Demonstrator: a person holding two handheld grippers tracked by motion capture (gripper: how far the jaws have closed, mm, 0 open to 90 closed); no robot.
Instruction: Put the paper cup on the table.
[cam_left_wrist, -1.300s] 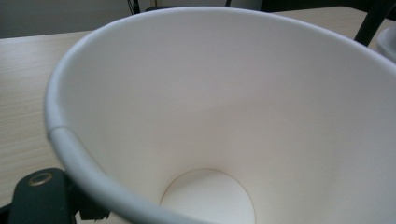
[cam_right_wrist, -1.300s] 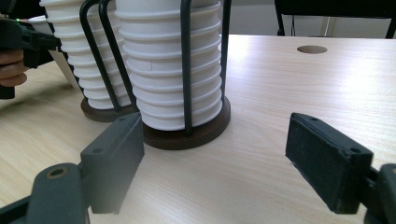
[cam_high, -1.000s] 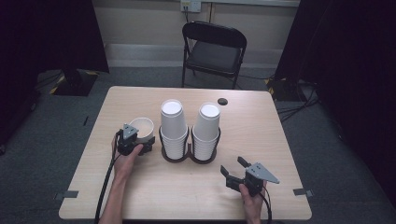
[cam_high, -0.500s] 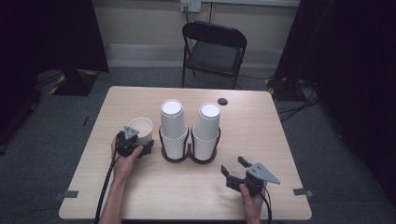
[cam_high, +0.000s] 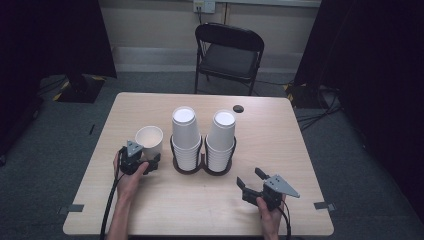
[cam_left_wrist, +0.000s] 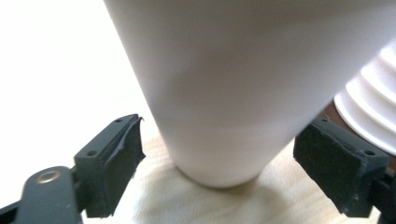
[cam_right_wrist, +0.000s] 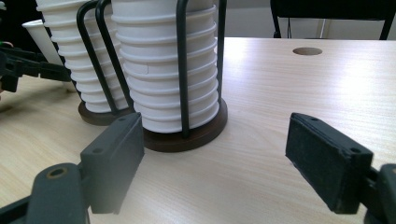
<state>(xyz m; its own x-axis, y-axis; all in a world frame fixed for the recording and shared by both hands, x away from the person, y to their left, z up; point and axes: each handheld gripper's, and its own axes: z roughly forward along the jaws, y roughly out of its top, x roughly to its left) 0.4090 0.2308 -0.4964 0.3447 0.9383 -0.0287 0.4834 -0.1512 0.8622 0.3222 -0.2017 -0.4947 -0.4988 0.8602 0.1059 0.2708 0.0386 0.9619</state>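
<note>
The left gripper stands with jaws apart around the white cup, left of the cup rack; right gripper gapes empty, right of it

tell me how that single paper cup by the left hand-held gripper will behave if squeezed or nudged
The cup looks thin-walled and empty, so it is probably light and would dent under a hard squeeze. Its base is narrower than its rim, so a sideways nudge could tip it.
</note>
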